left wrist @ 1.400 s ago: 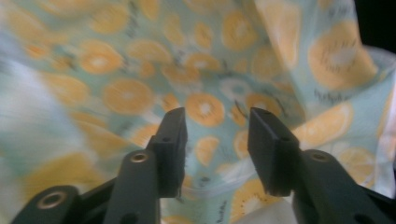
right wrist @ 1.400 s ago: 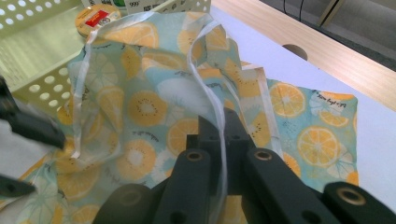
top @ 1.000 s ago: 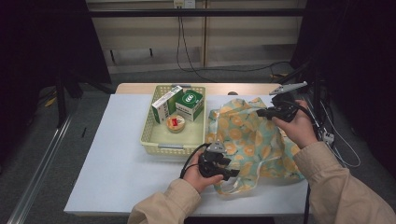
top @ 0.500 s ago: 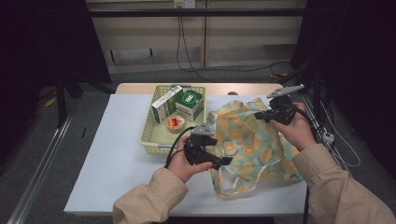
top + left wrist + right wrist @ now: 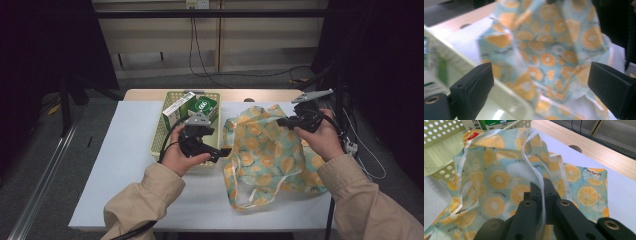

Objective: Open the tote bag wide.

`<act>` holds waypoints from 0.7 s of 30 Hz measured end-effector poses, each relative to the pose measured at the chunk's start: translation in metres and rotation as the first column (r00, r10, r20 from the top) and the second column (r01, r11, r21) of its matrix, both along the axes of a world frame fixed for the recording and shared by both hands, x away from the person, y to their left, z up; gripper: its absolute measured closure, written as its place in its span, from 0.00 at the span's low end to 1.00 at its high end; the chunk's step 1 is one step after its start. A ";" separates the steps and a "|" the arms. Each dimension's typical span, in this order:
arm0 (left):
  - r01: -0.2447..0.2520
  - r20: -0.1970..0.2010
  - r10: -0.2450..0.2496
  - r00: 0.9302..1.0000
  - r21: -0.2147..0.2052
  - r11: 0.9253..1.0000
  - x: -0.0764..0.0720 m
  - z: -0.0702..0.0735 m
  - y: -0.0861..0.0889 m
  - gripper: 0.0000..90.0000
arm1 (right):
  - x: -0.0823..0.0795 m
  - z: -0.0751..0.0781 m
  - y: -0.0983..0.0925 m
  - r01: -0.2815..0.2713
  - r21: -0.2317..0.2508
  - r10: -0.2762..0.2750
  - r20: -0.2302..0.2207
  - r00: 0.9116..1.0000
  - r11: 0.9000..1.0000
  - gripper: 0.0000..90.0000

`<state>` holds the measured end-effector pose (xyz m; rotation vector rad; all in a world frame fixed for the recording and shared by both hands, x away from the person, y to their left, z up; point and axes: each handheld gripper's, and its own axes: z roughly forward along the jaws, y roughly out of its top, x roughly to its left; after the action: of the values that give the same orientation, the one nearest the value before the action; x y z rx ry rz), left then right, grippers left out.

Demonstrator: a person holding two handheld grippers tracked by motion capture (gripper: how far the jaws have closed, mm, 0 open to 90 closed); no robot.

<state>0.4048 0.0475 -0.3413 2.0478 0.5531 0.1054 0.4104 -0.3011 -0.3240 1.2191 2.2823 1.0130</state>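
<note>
While the right gripper [image 5: 286,121] stays clenched on the white-edged rim of the fruit-print cloth bag [image 5: 265,155], lifting that side off the white table [image 5: 115,165], the bag hangs slack from it and spreads down toward the near right part of the tabletop, its white handle loop trailing at the front edge. Seen along the right gripper's own black jaws [image 5: 541,192], the hem runs straight between the two pads, pinched tight. The left gripper [image 5: 222,151] hovers over the near right corner of the pale yellow basket [image 5: 159,140], just beside the bag; its jaws have just been opening and now stand wide apart with nothing between them, the cloth lying beyond them in the left gripper view [image 5: 541,82]. Inside the basket I can make out a green-and-white carton [image 5: 204,106], a second white box [image 5: 178,109] leaning next to it, and, in the right gripper view, a small round packet [image 5: 470,135] with a red label. By my reading the work is early: one side of the bag's mouth is held up, the other is loose, and the goods sit unpacked in the basket.
</note>
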 end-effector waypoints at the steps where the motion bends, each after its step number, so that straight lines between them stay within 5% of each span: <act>1: -0.007 0.005 0.007 1.000 -0.004 1.000 0.003 0.001 0.004 0.07 | 0.000 0.001 0.000 0.002 0.003 -0.002 0.002 1.000 1.000 1.00; 21: -0.108 0.015 0.107 0.994 0.064 0.992 0.052 -0.014 0.044 0.06 | -0.002 -0.003 -0.005 -0.003 0.014 0.003 -0.007 1.000 1.000 1.00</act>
<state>0.4572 0.0915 -0.3556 2.0786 0.6604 0.2012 0.4086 -0.3060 -0.3270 1.2274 2.2867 1.0293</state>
